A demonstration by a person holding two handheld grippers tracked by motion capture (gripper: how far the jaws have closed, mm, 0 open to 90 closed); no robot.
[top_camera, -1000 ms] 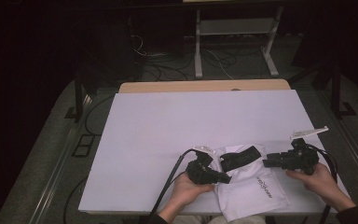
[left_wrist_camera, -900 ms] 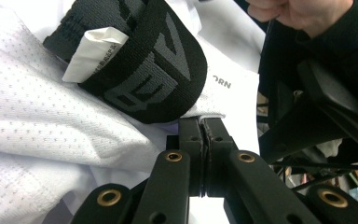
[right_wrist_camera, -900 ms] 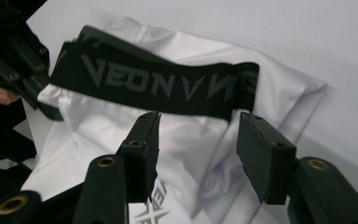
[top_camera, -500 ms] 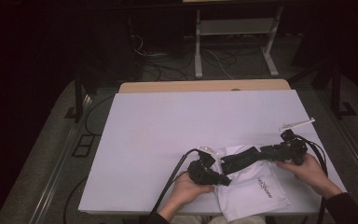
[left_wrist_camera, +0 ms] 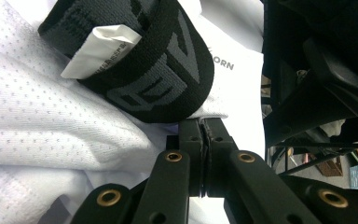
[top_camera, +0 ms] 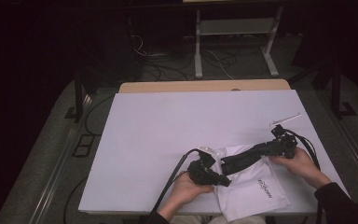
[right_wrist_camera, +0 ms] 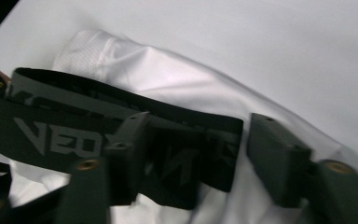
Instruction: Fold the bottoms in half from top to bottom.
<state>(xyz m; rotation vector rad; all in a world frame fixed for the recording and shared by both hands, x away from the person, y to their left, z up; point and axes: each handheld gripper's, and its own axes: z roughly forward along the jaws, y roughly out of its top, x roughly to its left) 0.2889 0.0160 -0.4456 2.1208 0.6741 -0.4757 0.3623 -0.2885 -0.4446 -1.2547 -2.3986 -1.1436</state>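
Note:
A white mesh garment (top_camera: 254,186) with a black elastic waistband (top_camera: 244,158) bearing grey letters lies at the table's near right. In the left gripper view a white label (left_wrist_camera: 98,49) sticks out of the waistband (left_wrist_camera: 163,70). My left gripper (top_camera: 223,179) is shut, its tips (left_wrist_camera: 203,128) pinching the white fabric (left_wrist_camera: 42,102) just under the band. My right gripper (top_camera: 271,148) is at the band's other end. Its jaws (right_wrist_camera: 200,158) stand apart and have just been closing, with the end of the waistband (right_wrist_camera: 65,135) lying between them, not pressed.
The garment hangs over the front edge of the white table cover (top_camera: 177,121). A thin white strip (top_camera: 285,119) lies on the cover beyond the right hand. A wooden edge (top_camera: 205,86) runs along the far side. Cables and a stand's legs (top_camera: 233,51) are on the floor behind.
The right gripper has moved left onto the waistband's right end. The band now lies stretched in a line between the two grippers. The left gripper has kept still.

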